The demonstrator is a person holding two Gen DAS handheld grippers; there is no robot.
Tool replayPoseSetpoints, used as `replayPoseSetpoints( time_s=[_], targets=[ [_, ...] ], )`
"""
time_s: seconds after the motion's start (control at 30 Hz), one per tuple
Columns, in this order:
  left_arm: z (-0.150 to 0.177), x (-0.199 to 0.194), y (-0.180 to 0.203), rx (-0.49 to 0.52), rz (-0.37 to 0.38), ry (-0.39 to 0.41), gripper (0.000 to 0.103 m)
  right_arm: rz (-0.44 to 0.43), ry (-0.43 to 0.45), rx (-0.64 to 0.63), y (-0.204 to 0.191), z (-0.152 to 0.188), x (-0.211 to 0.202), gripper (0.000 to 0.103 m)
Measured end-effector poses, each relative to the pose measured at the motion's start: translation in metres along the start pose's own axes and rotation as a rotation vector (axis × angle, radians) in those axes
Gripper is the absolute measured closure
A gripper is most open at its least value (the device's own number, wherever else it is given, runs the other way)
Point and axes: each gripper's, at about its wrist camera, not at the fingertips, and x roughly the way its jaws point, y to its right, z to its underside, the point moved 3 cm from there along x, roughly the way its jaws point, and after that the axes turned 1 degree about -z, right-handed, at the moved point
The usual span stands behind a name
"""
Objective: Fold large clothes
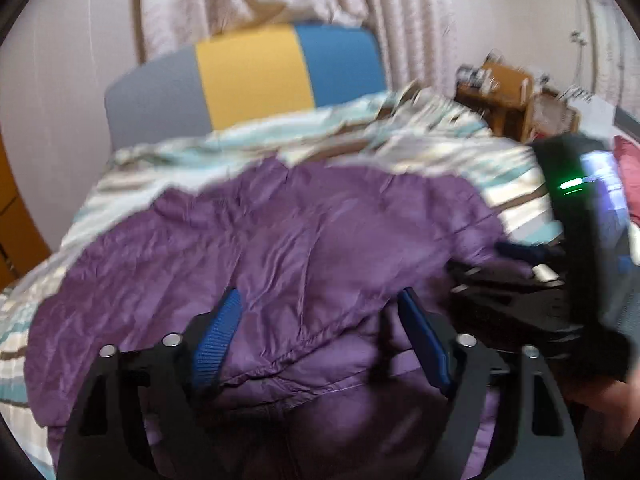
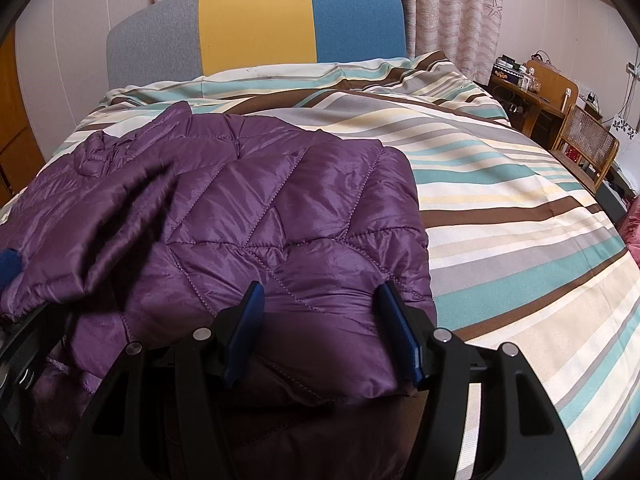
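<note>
A purple quilted jacket (image 2: pixel 248 216) lies spread on the striped bedspread (image 2: pixel 500 208), near the bed's front left. It also shows in the left wrist view (image 1: pixel 260 240), blurred. My left gripper (image 1: pixel 320 300) is open just above the jacket's near hem, nothing between its blue pads. My right gripper (image 2: pixel 320 292) is open over the jacket's near right corner, nothing held. The right gripper's black body with a green light (image 1: pixel 576 216) shows at the right of the left wrist view. A blue fingertip (image 2: pixel 10 264) of the left gripper shows at the left edge of the right wrist view.
A grey, yellow and blue headboard (image 2: pixel 256 24) stands at the far end, with patterned curtains (image 2: pixel 460 8) behind it. A wooden desk and wicker chair (image 2: pixel 576 136) stand to the right of the bed. A dark red cloth (image 2: pixel 634 232) lies at the right edge.
</note>
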Motion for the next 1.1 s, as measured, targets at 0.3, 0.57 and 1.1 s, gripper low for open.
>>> replayPoseSetpoints(
  time_s=[0.3, 0.57, 1.1],
  targets=[
    [0.018, -0.046, -0.051, -0.214, -0.054, 0.039, 0.012, -0.002, 0.002, 0.001, -0.003, -0.001, 0.001, 0.043],
    [0.078, -0.051, -0.143, -0.625, -0.243, -0.13, 0.012, -0.038, 0.151, -0.016, -0.012, -0.011, -0.036, 0.042],
    [0.091, -0.044, -0.143, -0.667, -0.195, -0.125, 0.008, -0.127, 0.023, -0.179, -0.127, -0.042, 0.014, 0.055]
  ],
)
